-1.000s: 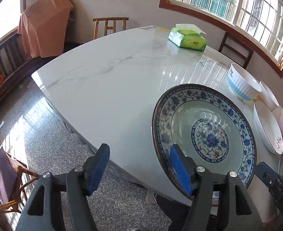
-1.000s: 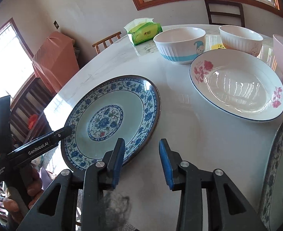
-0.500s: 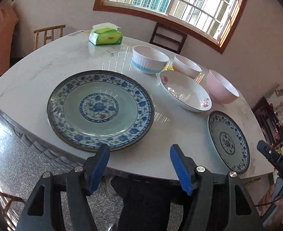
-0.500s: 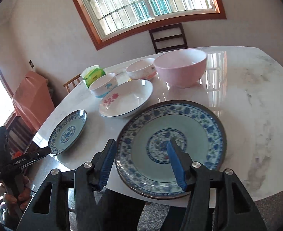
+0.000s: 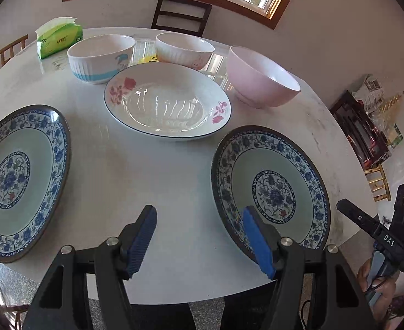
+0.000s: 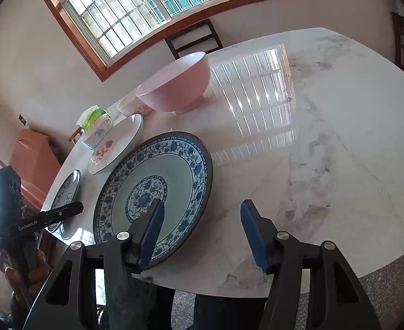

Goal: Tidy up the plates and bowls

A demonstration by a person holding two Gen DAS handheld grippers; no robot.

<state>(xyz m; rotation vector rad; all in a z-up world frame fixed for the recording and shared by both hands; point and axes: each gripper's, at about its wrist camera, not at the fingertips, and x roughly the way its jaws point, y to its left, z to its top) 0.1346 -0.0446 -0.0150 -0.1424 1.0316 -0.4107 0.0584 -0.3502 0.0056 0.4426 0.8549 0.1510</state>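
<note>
Both grippers above the near edge of the marble table, empty.

Left gripper spread wide, nothing between the pads, one pad over the rim of the near blue-patterned plate. Right gripper just been opening, gripping nothing, one pad above that same plate. Second blue plate lying flat to the left; floral dish flat at centre; blue-striped bowl, small bowl and pink bowl upright behind, mouths up. Round pieces, no long axis.

Bright daylight via barred window; grid-pattern glare on glossy marble table, highlights in white plate. Both views sharp, no motion blur. Strong fisheye bend, dark vignette at corners. Soft shadows only.
</note>
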